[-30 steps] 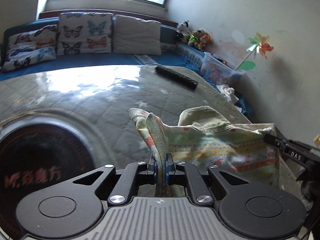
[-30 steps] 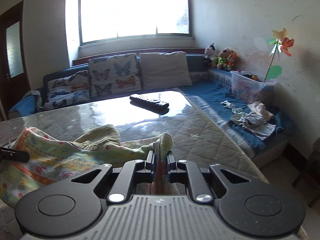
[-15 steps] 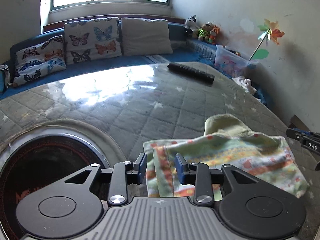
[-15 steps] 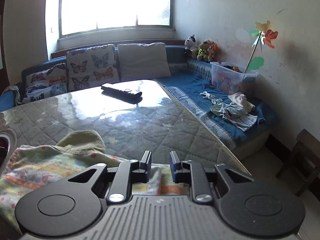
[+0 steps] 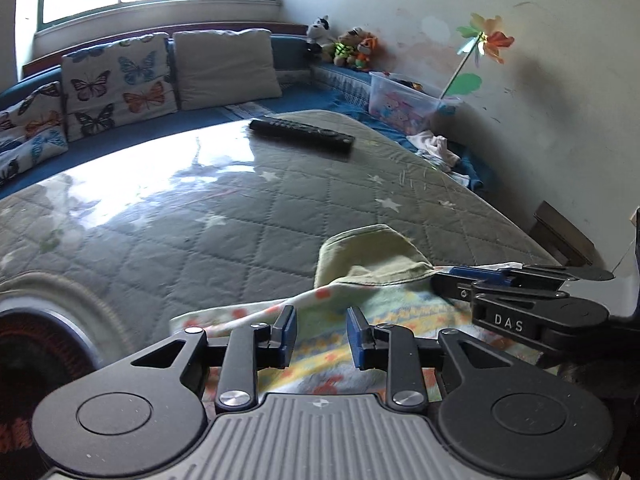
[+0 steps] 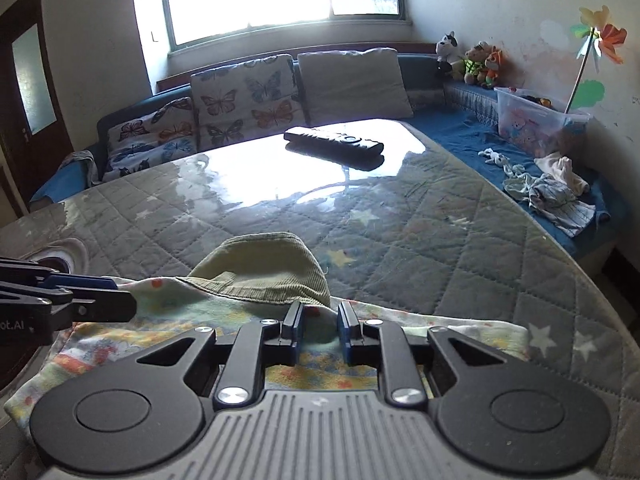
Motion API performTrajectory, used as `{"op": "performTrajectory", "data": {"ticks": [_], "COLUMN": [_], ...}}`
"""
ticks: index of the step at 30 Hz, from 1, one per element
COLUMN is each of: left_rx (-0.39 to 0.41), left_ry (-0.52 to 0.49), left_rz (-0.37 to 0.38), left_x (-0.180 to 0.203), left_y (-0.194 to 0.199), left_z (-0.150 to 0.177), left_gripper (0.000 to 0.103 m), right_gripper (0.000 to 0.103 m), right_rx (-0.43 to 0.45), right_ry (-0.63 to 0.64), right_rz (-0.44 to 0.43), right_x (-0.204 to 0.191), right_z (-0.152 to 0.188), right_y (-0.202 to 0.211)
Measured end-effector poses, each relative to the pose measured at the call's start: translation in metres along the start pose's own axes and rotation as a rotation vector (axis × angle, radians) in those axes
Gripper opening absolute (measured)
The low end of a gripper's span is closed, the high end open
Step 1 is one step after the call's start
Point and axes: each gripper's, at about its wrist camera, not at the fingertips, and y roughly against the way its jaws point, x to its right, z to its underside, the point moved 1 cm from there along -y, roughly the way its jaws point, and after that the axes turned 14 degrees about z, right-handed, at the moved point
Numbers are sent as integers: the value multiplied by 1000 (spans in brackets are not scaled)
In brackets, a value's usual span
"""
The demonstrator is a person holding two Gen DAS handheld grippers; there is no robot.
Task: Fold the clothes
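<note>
Where the quilted table (image 5: 248, 216) meets its near edge lies the patterned garment (image 5: 320, 344), folded flat, long axis running side to side along that edge, olive collar (image 5: 372, 252) pointing toward the table's middle. A second ago both ends were lifted and pinched; now the cloth lies spread on the table. Left gripper (image 5: 319, 337): released, jaws having just opened, blue pads apart above the cloth without pressing it. Right gripper (image 6: 318, 334): likewise released, jaws having just opened to a narrower gap, cloth below and between the pads, unpinched. Lettering "DAS" reads on the right gripper's side in the left view; a partial "ot.AI" shows on the left gripper in the right view. Remote control (image 6: 334, 142): at the table's far side. Butterfly cushions (image 6: 240, 108), plush toys (image 6: 474, 64), a pinwheel (image 6: 600, 38): beyond the table.
</note>
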Motion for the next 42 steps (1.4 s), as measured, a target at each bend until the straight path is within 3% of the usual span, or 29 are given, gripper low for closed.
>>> {"op": "performTrajectory", "data": {"ticks": [6,16,29,42], "left_rx": [-32,-21,-14,37], "left_ry": [7,-5,-64,-50], "left_rz": [-2,-9,-6,-37], "left_x": [-3,7,32,41], "left_y": [-22,-9,32,61], "left_z": [2,9,51,90], "left_gripper": [28,29,30,32], "right_gripper": [18,20,20,20], "right_rx": [-2,45,55,106], "right_ry": [2,46,176,188], "right_rz": [-4,-46,-69,-106], "right_x": [2,-8,-24,-33], "right_z": [0,1,47,79], "right_y": [-2,34,80,125]}}
